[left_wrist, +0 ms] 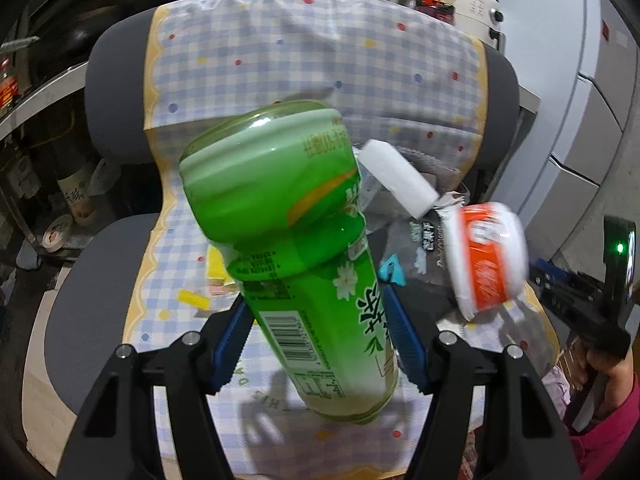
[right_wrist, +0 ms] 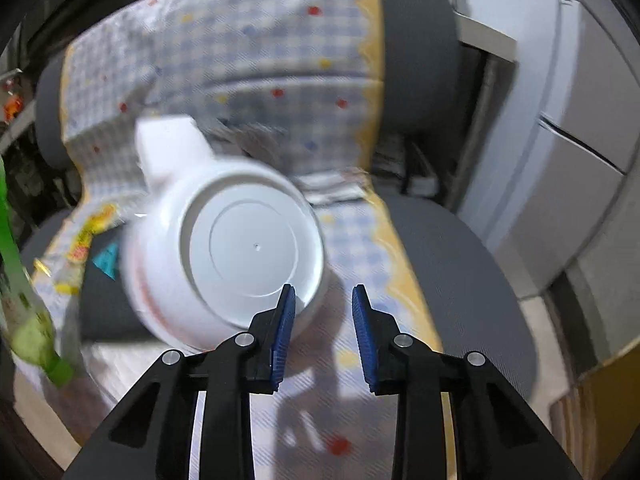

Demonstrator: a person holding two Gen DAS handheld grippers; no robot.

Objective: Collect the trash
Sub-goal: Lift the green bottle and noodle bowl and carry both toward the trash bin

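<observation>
Left gripper (left_wrist: 320, 340) is clamping a green tea bottle (left_wrist: 296, 248) between its blue pads, holding it tilted above the checked cloth (left_wrist: 280, 60) covering the grey chair (right_wrist: 460, 264). Right gripper (right_wrist: 324, 336) is standing partly open with nothing between the pads; a white-and-orange instant-noodle cup (right_wrist: 224, 256), blurred, is lying bottom-toward-camera just beside its left finger, touching it. Wrappers (right_wrist: 86, 240) are lying on the seat.

— What's carrying it all?
— A grey chair (left_wrist: 76, 320) draped with a checked cloth (left_wrist: 312, 64).
— And on it?
— Yellow wrappers (left_wrist: 194, 300) left beyond the claw, a blue scrap (left_wrist: 392, 270), perhaps a dark bag (left_wrist: 424, 240).
</observation>
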